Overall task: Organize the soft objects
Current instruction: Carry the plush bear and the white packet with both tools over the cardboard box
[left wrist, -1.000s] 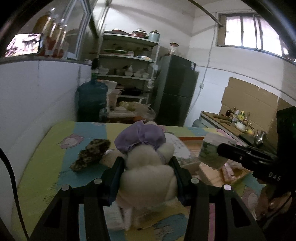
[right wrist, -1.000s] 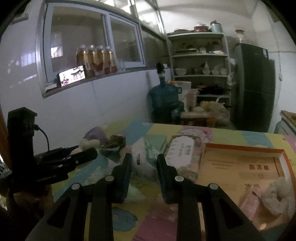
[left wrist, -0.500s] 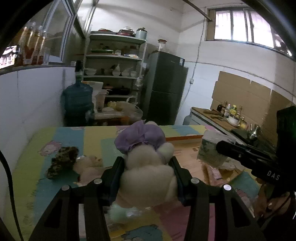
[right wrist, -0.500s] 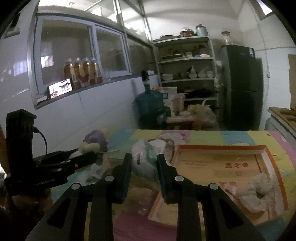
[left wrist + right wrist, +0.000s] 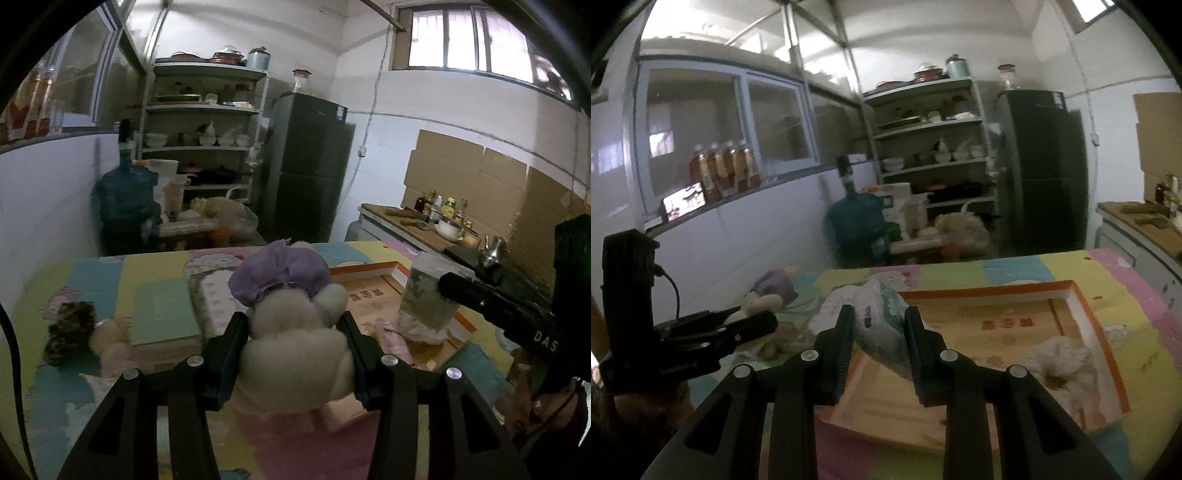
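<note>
Your left gripper (image 5: 293, 345) has its fingers clenched on a cream plush toy (image 5: 295, 343) wearing a lilac bonnet, held above the worktop (image 5: 155, 273). Your right gripper (image 5: 878, 341) grips a white tissue pack (image 5: 882, 325) with a green leaf print, at the left edge of the orange-rimmed box lid (image 5: 1071, 291), where a fluffy white scrunchie (image 5: 1058, 360) lies at 4 o'clock. The worktop wears a pastel cartoon mat. Beyond stand shelves (image 5: 201, 147), a water jug (image 5: 125, 199) and a dark fridge (image 5: 308, 166).
</note>
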The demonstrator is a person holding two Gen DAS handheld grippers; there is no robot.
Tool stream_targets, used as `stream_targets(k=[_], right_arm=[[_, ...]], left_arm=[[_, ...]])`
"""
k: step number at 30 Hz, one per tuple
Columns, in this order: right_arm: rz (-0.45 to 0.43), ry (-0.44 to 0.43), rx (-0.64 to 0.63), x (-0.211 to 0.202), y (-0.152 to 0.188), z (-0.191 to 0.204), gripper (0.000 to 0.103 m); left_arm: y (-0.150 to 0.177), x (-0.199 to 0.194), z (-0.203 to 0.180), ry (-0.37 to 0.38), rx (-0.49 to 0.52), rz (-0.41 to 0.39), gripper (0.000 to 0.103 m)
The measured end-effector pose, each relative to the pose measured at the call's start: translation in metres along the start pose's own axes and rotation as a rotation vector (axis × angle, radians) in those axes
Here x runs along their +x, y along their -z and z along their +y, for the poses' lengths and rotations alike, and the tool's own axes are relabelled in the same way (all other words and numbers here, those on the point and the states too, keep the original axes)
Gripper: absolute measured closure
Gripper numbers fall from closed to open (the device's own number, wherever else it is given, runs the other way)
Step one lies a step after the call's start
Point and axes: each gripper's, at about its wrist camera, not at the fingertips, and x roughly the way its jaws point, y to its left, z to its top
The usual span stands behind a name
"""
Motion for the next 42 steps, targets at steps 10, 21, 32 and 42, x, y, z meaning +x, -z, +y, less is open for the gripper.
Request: stream_targets(k=[10,21,32,42], right_arm=[[-0.028,0.074,0.045,-0.019,0.005,-0.046,0.075],[-0.034,0.123,0.068,-0.015,0.003,-0.090,0.075],[0.006,0.144,0.102,0.010,0.003,-0.127,0.075],[0.079,0.164,0.115,0.033,0.005,-0.142,0.075]], left_arm=[[-0.005,0.034,-0.033,0.042,0.010,0.036,0.053],[-0.005,0.078,-0.063,0.053,0.015,0.093,0.053],[-0.003,0.124,-0.075,0.025,0.007,0.183,0.053],[0.004,0.153,-0.082,-0.009,0.029,0.284,0.053]])
